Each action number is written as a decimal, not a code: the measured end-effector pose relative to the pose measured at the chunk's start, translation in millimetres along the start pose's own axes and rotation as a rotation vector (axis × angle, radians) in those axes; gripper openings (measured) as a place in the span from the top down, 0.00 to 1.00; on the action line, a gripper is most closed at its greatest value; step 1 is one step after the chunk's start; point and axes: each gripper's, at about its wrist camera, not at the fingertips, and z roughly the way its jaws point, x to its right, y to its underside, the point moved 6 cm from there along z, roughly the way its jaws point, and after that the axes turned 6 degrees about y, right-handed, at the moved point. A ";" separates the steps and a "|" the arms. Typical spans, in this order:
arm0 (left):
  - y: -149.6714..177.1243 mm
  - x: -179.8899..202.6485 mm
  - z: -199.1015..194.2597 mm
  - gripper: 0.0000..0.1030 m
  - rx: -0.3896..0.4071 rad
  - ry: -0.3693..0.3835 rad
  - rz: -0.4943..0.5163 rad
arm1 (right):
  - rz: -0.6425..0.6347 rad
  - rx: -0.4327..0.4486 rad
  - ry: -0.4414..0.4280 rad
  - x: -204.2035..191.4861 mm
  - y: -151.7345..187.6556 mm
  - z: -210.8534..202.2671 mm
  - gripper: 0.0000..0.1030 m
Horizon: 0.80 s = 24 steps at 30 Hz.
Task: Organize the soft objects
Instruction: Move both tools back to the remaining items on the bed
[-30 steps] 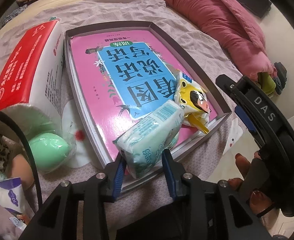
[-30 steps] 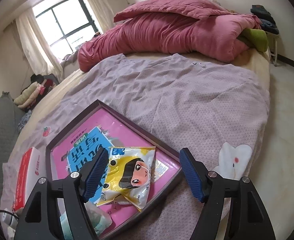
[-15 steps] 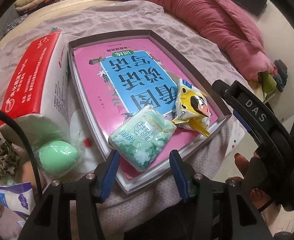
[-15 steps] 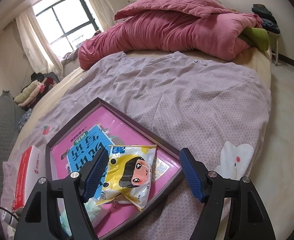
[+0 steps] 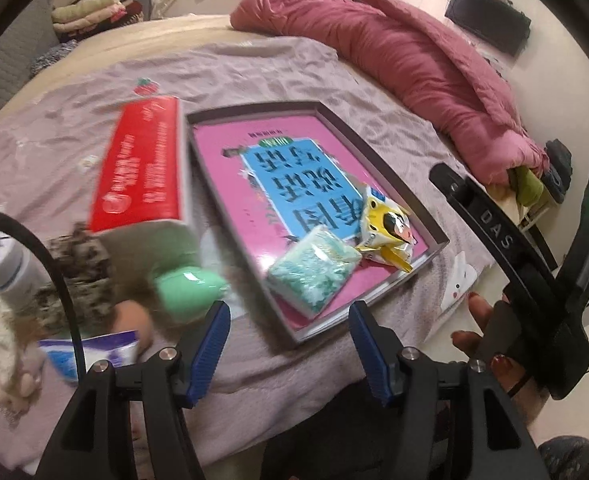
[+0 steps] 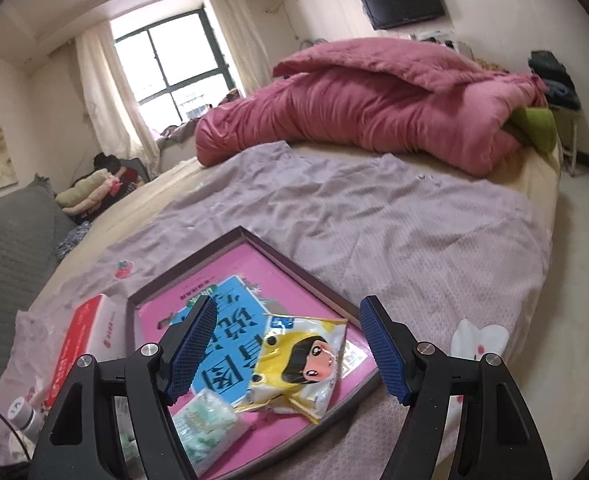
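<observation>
Left gripper [image 5: 286, 344] wide apart, jaws just been opening, nothing between them; it hangs over the bed sheet [image 5: 254, 68] just off the tray's near corner. The green tissue pack [image 5: 312, 272] lies free inside the grey tray [image 5: 374, 136], at the near corner, touching the yellow cartoon snack bag [image 5: 386, 236] beside it. Both lie on the pink-and-blue book [image 5: 294, 176] that fills the tray floor. The far two thirds of the book are bare.

Right gripper [image 6: 288, 346] also wide apart, holding nothing, above the snack bag, not touching.

Left of the tray: red-and-white tissue box [image 5: 142, 168] stands tight against the tray's left wall. In front of it a blurred cluster: green egg-shaped sponge [image 5: 184, 284], leopard-print fabric [image 5: 78, 276], blue-white packet [image 5: 94, 350], white bottle [image 5: 4, 260]. Crowded there, little room.

Right of the tray: a strip of sheet, then the bed edge and floor. Beyond the tray the sheet is open up to the rolled pink duvet [image 6: 366, 116] along the far side.

The person's hand [image 5: 490, 344] grips the right gripper's handle at the bed edge.
</observation>
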 end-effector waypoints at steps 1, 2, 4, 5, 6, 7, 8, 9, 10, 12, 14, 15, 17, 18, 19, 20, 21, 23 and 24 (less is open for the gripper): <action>0.8 -3.1 -6.7 0.40 0.009 -0.004 -0.002 | -0.006 0.004 -0.005 -2.9 0.2 -5.2 0.27; 1.3 -5.9 -12.4 0.40 0.020 -0.008 -0.004 | -0.013 0.005 -0.011 -6.4 1.0 -9.9 0.27; 2.0 -13.3 -27.6 0.40 0.048 -0.021 -0.007 | -0.020 0.001 -0.020 -11.6 2.8 -16.3 0.27; 2.0 -16.7 -33.7 0.40 0.060 -0.029 -0.008 | -0.023 -0.002 -0.025 -14.3 3.8 -18.6 0.27; 1.7 -19.4 -38.5 0.40 0.069 -0.039 -0.010 | -0.026 -0.010 -0.033 -18.7 5.3 -22.3 0.27; 1.9 -23.9 -46.3 0.40 0.084 -0.059 -0.013 | -0.026 -0.017 -0.037 -21.0 6.0 -25.1 0.27; 2.4 -26.4 -50.7 0.39 0.091 -0.064 -0.016 | -0.025 -0.024 -0.043 -24.6 7.2 -29.2 0.27; 3.8 -29.9 -56.8 0.39 0.100 -0.063 -0.022 | -0.021 -0.029 -0.048 -27.7 8.5 -34.0 0.27; 5.0 -35.3 -64.2 0.39 0.109 -0.060 -0.035 | -0.017 -0.032 -0.059 -31.4 10.0 -39.6 0.27; 6.7 -44.3 -74.6 0.39 0.124 -0.063 -0.058 | -0.014 -0.040 -0.079 -37.8 12.6 -47.8 0.27; 8.8 -57.8 -87.9 0.39 0.144 -0.069 -0.084 | -0.018 -0.050 -0.106 -47.5 16.2 -57.4 0.27; 10.0 -62.3 -92.3 0.39 0.150 -0.074 -0.093 | -0.026 -0.051 -0.118 -52.9 18.0 -62.5 0.27; 13.7 -78.1 -107.1 0.39 0.170 -0.089 -0.121 | -0.052 -0.055 -0.142 -66.3 22.8 -73.3 0.27; 15.5 -85.3 -114.5 0.39 0.179 -0.096 -0.130 | -0.061 -0.055 -0.148 -70.4 24.1 -76.4 0.27; 17.6 -91.5 -121.6 0.39 0.190 -0.104 -0.135 | -0.070 -0.064 -0.156 -76.3 25.7 -80.2 0.27; 19.9 -97.6 -128.2 0.39 0.200 -0.115 -0.137 | -0.072 -0.072 -0.171 -81.9 27.0 -84.4 0.27; 22.1 -102.7 -133.2 0.39 0.207 -0.126 -0.140 | -0.073 -0.073 -0.181 -84.5 27.3 -87.3 0.27; 29.1 -117.3 -147.5 0.39 0.224 -0.149 -0.157 | -0.084 -0.070 -0.204 -93.8 28.6 -96.6 0.27; 33.0 -126.4 -155.6 0.39 0.233 -0.159 -0.172 | -0.089 -0.071 -0.211 -96.6 28.7 -98.8 0.27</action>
